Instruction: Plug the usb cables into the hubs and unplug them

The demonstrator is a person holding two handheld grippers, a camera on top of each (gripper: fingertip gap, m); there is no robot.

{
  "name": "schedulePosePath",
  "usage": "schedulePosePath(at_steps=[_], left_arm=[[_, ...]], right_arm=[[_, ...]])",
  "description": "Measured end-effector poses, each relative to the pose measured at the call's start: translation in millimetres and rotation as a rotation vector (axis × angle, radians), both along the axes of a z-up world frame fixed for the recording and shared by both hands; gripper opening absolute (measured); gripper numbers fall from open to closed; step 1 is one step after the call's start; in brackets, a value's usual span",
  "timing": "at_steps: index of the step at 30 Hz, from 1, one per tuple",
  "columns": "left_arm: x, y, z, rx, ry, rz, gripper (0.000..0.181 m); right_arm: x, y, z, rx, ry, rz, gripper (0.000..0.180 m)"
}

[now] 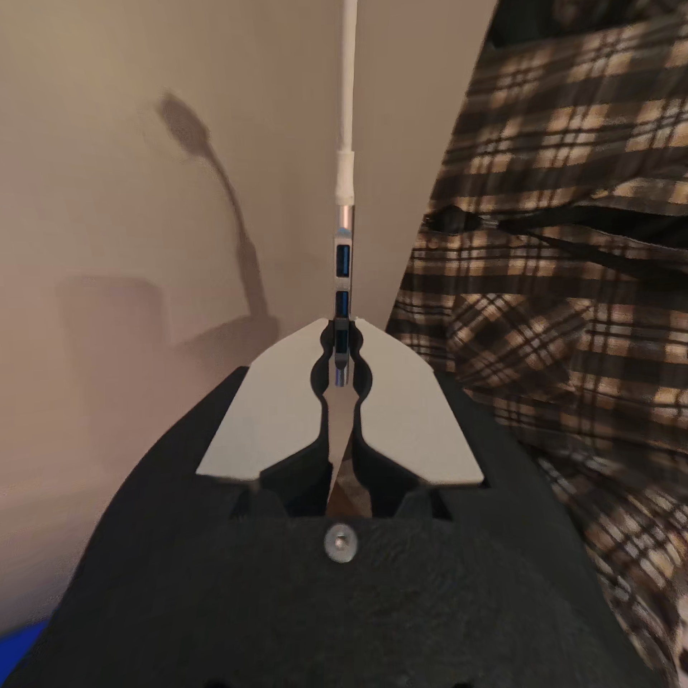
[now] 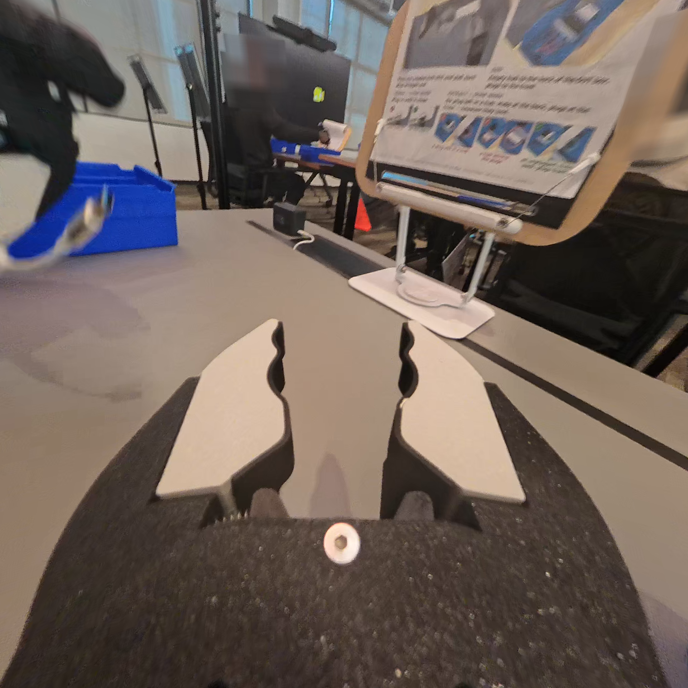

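Now your left gripper (image 1: 341,335) is clenched on the hub (image 1: 342,283), its long axis pointing straight ahead, up-left of your released, empty right gripper (image 2: 340,357) above the table (image 2: 223,298).

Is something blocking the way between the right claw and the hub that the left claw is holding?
Nothing visible does. The right claw is open and empty above the bare grey table. The hub, blurred, is up at the far left, gripped by the left claw; only open air lies between them.
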State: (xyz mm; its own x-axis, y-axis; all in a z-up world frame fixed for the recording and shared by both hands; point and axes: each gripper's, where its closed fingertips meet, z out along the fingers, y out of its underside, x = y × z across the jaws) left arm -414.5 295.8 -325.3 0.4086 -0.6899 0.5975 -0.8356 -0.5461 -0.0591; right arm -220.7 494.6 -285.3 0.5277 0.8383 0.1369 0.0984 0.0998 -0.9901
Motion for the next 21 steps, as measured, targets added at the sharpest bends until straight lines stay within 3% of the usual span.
schedulePosePath(at_steps=[3,7,14,21], left_arm=[[22,-6,-27,-0.148,0.047,-0.129,0.007],[38,0,-56,-0.208,0.112,-0.258,0.007],[50,33,-82,-0.160,0.134,-0.293,0.008],[48,64,-91,0.033,0.096,-0.250,0.014]], right_arm=[[19,10,9,-0.005,0.052,-0.044,0.058],[34,19,12,-0.022,0.089,-0.078,0.058],[38,21,14,-0.008,0.077,-0.092,0.059],[34,20,12,-0.002,0.062,-0.084,0.060]])
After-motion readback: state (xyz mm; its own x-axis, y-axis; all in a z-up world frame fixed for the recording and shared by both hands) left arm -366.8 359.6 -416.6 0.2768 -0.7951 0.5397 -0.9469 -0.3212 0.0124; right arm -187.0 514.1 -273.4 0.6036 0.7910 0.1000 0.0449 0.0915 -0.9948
